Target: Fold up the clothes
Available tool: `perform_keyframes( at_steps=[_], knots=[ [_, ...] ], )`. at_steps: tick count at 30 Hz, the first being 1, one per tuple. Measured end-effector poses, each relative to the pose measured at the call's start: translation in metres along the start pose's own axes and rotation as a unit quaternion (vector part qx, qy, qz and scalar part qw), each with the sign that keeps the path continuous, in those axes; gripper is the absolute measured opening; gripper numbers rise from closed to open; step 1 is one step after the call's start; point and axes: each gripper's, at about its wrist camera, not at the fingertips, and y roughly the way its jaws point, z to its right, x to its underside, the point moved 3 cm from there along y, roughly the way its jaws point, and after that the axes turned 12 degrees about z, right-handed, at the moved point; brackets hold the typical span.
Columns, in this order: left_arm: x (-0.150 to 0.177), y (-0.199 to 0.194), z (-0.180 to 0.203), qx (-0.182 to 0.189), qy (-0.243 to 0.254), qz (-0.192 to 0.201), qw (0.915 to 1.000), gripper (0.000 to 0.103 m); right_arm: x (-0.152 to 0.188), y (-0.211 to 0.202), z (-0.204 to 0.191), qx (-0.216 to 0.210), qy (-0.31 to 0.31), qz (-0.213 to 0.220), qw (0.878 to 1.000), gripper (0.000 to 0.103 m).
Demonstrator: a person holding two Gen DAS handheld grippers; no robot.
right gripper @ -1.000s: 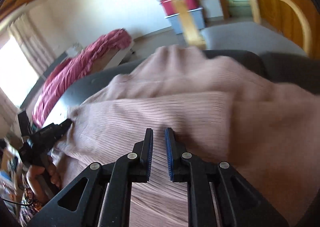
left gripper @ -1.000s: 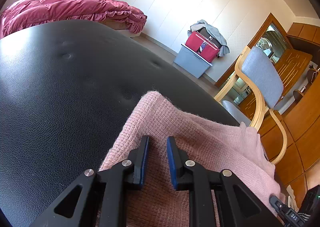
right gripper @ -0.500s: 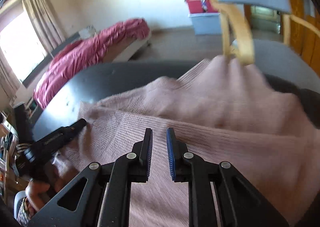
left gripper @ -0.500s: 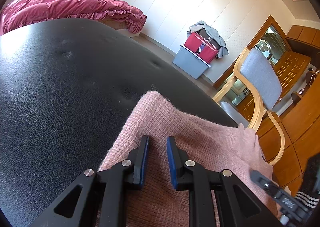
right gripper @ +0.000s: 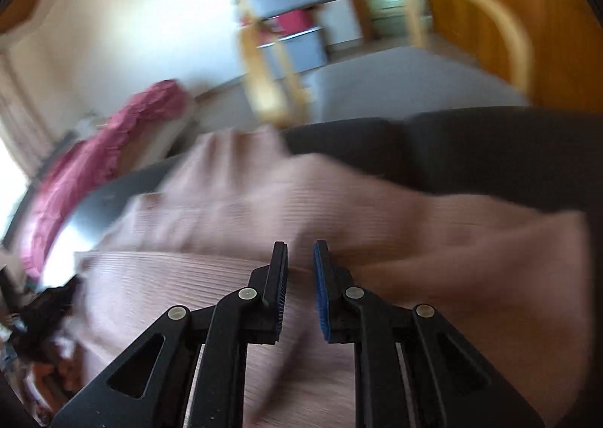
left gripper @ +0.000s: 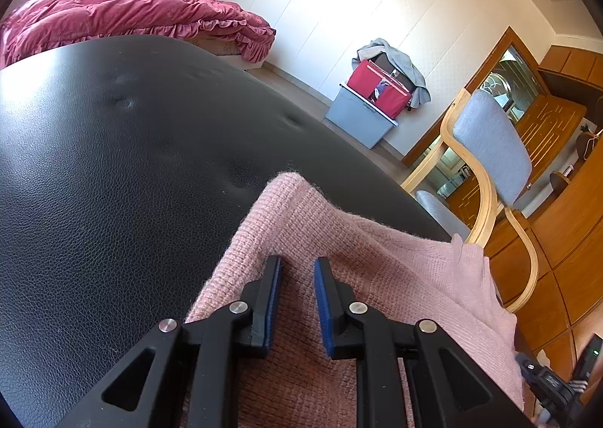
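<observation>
Black padded leather (left gripper: 124, 201) fills this bedroom table, and the pink knit sweater (left gripper: 377, 269) lies rumpled at its near edge by the wooden chair (left gripper: 486, 149). Over it the left gripper (left gripper: 296, 269) hovers, its jaws a little apart and gripping nothing. The right gripper (right gripper: 300, 254) (badly blurred) is opening over a fold, nothing visibly pinched. A hasty release could let that fold slump or slide off the edge.
</observation>
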Motion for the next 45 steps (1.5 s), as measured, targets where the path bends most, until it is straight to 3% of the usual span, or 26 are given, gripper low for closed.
perform_keyframes(
  at_steps=[2,4,7,10,12,15,19,23,27,34,39,42,45],
  knots=[
    [0.000,0.000,-0.001,0.002,-0.003,0.000,1.0000,0.018,0.001,-0.015,-0.008,-0.005,-0.014,0.009,1.000,0.027],
    [0.000,0.000,-0.002,0.003,-0.004,0.000,1.0000,0.018,0.009,-0.024,-0.038,-0.061,-0.038,0.005,0.997,0.027],
    [0.000,-0.001,-0.005,0.006,-0.008,0.000,1.0000,0.018,0.031,-0.014,-0.099,-0.146,-0.079,-0.039,0.985,0.027],
    [-0.001,-0.001,-0.007,0.007,-0.009,0.000,0.9999,0.018,0.058,0.004,-0.147,-0.198,-0.105,-0.094,0.970,0.026],
    [-0.001,-0.001,-0.009,0.010,-0.012,-0.001,0.9999,0.018,0.068,0.015,-0.154,-0.193,-0.111,-0.115,0.968,0.027],
    [0.000,-0.001,-0.010,0.011,-0.013,-0.001,0.9999,0.018,0.069,0.014,-0.138,-0.199,-0.102,-0.114,0.968,0.023],
    [0.000,-0.001,-0.010,0.011,-0.013,-0.002,0.9998,0.018,0.063,-0.004,-0.089,-0.184,-0.059,-0.102,0.976,0.016],
    [-0.001,-0.001,-0.010,0.012,-0.013,-0.002,0.9998,0.018,0.057,-0.026,-0.036,-0.163,-0.009,-0.085,0.983,0.016],
    [-0.002,-0.001,-0.010,0.011,-0.012,-0.002,0.9999,0.018,0.056,-0.040,-0.008,-0.157,0.040,-0.091,0.983,0.016],
    [-0.003,-0.002,-0.012,0.012,-0.012,-0.003,0.9999,0.018,0.023,-0.034,-0.025,-0.181,0.042,-0.033,0.982,0.033],
    [-0.002,-0.002,-0.013,0.013,-0.013,-0.002,0.9998,0.018,0.011,0.004,-0.039,-0.164,0.050,-0.048,0.984,0.034],
    [-0.002,-0.002,-0.013,0.014,-0.013,-0.002,0.9998,0.018,0.008,0.003,-0.034,-0.137,0.062,-0.040,0.988,0.034],
    [-0.003,-0.002,-0.015,0.014,-0.014,-0.002,0.9998,0.018,0.010,-0.013,-0.022,-0.096,0.034,-0.025,0.995,0.034]
  ],
)
